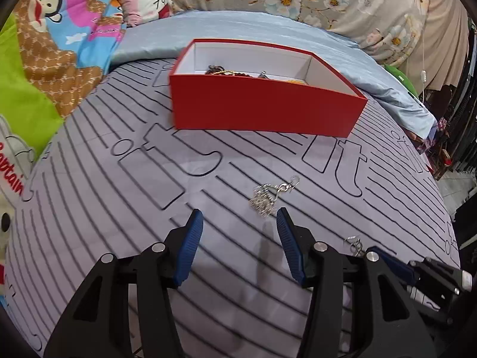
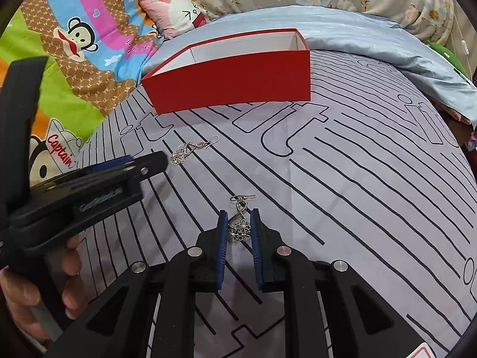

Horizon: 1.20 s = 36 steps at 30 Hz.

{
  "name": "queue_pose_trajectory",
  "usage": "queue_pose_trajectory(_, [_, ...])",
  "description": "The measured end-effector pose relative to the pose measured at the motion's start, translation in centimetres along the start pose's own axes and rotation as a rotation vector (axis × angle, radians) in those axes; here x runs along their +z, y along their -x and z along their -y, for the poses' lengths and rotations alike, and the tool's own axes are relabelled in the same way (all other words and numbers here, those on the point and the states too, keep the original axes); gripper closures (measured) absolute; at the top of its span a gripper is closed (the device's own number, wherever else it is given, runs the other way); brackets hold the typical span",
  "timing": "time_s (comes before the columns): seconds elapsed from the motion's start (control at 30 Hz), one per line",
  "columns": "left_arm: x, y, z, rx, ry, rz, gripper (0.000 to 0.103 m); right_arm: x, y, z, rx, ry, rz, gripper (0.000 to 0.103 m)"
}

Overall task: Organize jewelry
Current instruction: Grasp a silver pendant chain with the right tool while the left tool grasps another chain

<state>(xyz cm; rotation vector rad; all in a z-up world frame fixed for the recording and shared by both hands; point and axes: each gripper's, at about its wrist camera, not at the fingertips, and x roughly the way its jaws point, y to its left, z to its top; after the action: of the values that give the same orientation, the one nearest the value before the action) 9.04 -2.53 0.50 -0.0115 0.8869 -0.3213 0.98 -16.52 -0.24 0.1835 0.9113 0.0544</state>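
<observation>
A red box (image 1: 262, 110) with a white inside stands on the striped sheet, several jewelry pieces (image 1: 220, 71) lying in it. A silver filigree earring (image 1: 266, 200) rests on the sheet just ahead of my left gripper (image 1: 238, 219), which is open and holds nothing. That earring (image 2: 182, 151) also shows in the right wrist view, beyond the left gripper (image 2: 149, 161). My right gripper (image 2: 238, 223) is shut on a second silver earring (image 2: 238, 228), whose hook pokes out past the fingertips. The right gripper (image 1: 389, 261) and this earring's hook (image 1: 353, 243) appear at the lower right of the left wrist view.
The grey sheet (image 2: 342, 179) with black lines covers a bed. A light blue cover (image 1: 208, 29) lies behind the box, a cartoon monkey blanket (image 2: 74, 44) and a pink pillow (image 2: 176, 15) to the left. A hand (image 2: 35, 292) holds the left gripper's handle.
</observation>
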Motion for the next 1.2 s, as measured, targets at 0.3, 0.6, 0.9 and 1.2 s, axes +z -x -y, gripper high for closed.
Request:
queue_pose_trajectory(0.3, [0.9, -2.0, 1.2, 0.016, -0.037, -0.004, 0.069, 0.1, -0.1, 0.4, 0.014, -0.016, -0.002, 0.089])
queue_pose_trajectory(0.6, [0.9, -1.9, 0.8, 0.002, -0.029, -0.001, 0.096, 0.3, -0.2, 0.5, 0.016, -0.021, 0.001, 0.089])
queue_pose_trajectory(0.9, [0.6, 0.2, 0.3, -0.025, -0.003, 0.023, 0.099, 0.8, 0.9, 0.7, 0.023, -0.024, 0.031, 0.092])
queue_pose_trajectory(1.2, [0.6, 2.7, -0.6, -0.035, 0.028, 0.047, 0.099, 0.5, 1.3, 1.2, 0.019, -0.037, 0.034, 0.092])
